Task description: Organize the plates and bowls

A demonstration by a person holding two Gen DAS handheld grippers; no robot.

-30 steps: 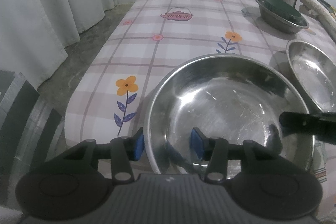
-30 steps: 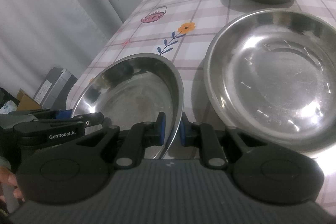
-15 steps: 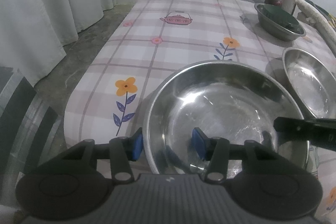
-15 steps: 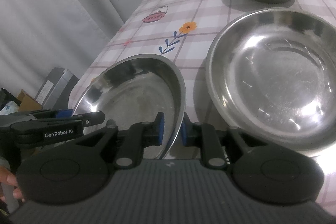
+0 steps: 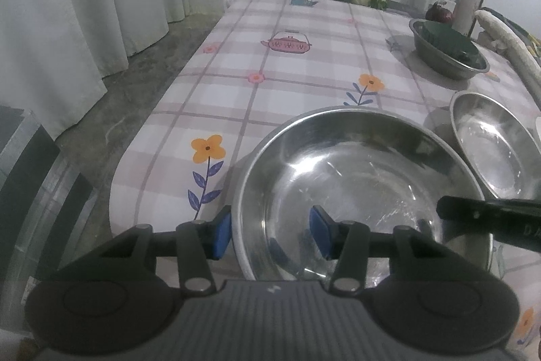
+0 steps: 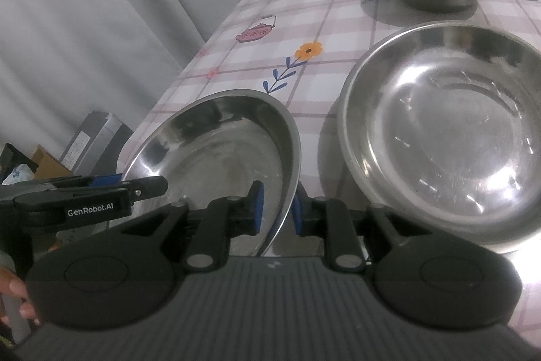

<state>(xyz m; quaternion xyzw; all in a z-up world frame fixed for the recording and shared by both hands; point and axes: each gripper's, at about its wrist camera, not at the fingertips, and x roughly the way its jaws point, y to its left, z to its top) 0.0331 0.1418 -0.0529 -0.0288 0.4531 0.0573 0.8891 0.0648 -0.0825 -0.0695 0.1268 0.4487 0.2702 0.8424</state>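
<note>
Steel bowl (image 5: pixel 358 192), near tabletop (image 5: pixel 304 70) corner, being handled at the rim by two claws.

Thin, stiff, slick metal, judged light; the rim is being straddled half-open by the left claw (image 5: pixel 272 235) and pinched narrowly by the right claw (image 6: pixel 274 208). A larger steel bowl (image 6: pixel 449 134) is lying just beside.

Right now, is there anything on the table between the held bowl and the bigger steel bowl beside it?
Nothing visible. The held bowl and the bigger bowl sit side by side with only bare tablecloth between them. The bigger bowl is empty.
</note>
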